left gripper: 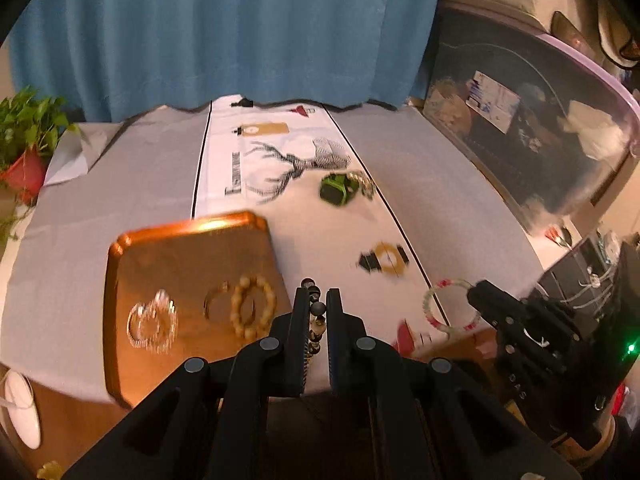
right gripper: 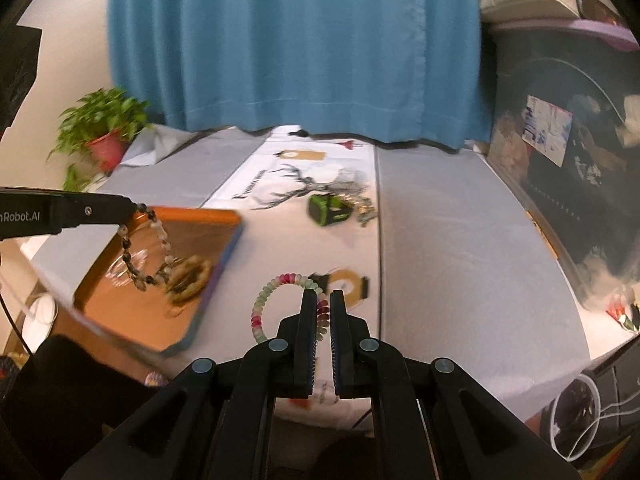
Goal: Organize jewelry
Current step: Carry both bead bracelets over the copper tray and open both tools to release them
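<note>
Two bracelets held above the table, bound for the copper tray

The table (left gripper: 400, 168) carries the copper tray (left gripper: 188, 248) at its near left edge, with three bracelets already inside. The left gripper (left gripper: 316, 300) pinches a dark beaded bracelet (right gripper: 144, 252) that dangles over the tray; the right gripper (right gripper: 323, 300) pinches a pink-and-green bracelet (right gripper: 276, 304) near the near edge. To do it well, lower each over bare tray floor before letting go.

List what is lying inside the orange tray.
The orange tray holds a clear crystal bracelet, a tan wooden-bead bracelet and a thin ring-shaped piece between them, too blurred to name. The left gripper covers the tray's near right corner.
</note>
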A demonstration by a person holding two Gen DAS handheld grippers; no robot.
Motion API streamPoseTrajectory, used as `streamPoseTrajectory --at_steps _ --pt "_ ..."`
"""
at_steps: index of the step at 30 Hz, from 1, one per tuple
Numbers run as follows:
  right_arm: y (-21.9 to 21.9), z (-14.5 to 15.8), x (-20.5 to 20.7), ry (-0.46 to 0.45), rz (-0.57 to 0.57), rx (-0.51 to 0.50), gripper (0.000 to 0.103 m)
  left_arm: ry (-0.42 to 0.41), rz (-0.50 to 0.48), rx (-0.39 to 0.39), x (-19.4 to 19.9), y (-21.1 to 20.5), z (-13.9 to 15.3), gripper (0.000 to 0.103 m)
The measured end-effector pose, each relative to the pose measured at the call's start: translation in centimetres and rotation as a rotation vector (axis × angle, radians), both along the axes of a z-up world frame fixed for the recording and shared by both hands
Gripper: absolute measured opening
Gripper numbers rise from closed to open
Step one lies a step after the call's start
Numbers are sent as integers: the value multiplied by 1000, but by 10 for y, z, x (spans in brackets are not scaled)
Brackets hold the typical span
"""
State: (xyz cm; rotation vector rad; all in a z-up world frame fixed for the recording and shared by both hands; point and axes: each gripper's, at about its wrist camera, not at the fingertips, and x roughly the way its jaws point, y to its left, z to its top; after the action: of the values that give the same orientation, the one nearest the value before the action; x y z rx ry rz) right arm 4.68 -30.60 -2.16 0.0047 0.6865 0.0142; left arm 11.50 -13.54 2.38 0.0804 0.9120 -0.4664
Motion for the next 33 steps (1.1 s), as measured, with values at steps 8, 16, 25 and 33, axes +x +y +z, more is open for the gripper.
streamPoseTrajectory --at_steps 8,16,25,33 --pt "46 12 -43 -1 92 -19 7 6 -11 0 -56 29 1 6" --pt "88 20 -72 -2 173 -44 7 23 16 -46 -93 65 -2 6" --pt "130 19 -89 27 259 -81 7 14 68 -68 -109 101 -5 6" --pt "151 16 -92 46 299 -109 7 16 90 -90 -114 122 -8 6"
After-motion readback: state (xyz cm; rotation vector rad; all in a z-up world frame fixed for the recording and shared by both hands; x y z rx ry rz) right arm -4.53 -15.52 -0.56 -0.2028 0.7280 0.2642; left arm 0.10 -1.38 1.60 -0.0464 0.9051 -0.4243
